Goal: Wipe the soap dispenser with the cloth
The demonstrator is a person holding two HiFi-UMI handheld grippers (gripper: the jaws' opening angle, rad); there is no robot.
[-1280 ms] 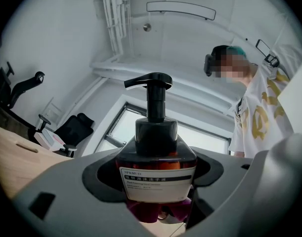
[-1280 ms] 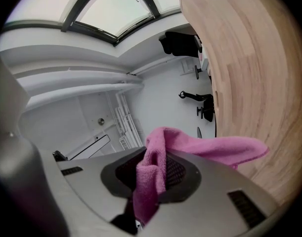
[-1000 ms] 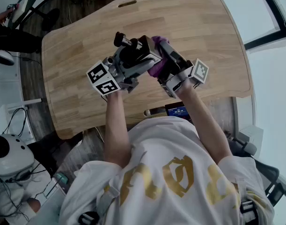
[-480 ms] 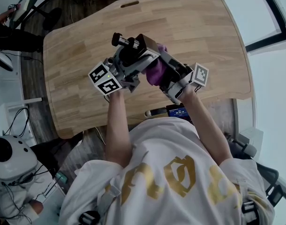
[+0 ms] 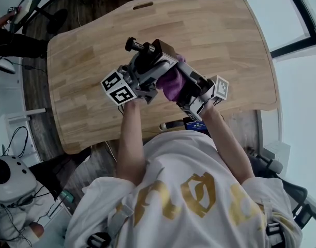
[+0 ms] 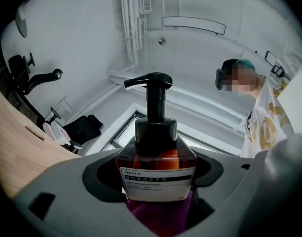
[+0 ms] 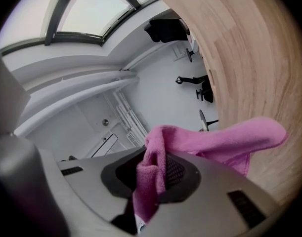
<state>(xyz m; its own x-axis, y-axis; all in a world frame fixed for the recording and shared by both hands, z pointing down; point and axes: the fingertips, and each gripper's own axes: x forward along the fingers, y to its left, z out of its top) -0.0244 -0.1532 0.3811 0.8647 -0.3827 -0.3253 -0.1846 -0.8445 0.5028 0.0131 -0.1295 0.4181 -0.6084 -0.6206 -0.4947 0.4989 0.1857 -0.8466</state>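
My left gripper (image 5: pixel 147 61) (image 6: pixel 158 181) is shut on the soap dispenser (image 6: pixel 157 157), an amber bottle with a black pump head and a white label, held up above the table. In the head view the dispenser (image 5: pixel 142 51) lies tilted with its pump toward the upper left. A pink cloth (image 7: pixel 190 154) is pinched in my right gripper (image 7: pixel 153 181) (image 5: pixel 181 84), which is shut on it. That cloth (image 5: pixel 170 81) is pressed against the dispenser's lower side, and shows purple under the bottle (image 6: pixel 158 214) in the left gripper view.
Both grippers are held over the middle of a light wooden table (image 5: pixel 225 40). A dark phone-like device (image 5: pixel 195 124) sits by the table's near edge. A person (image 6: pixel 249 102) shows in the left gripper view.
The right gripper and cloth slid a little down and left along the dispenser. The left gripper tilted slightly with the bottle.
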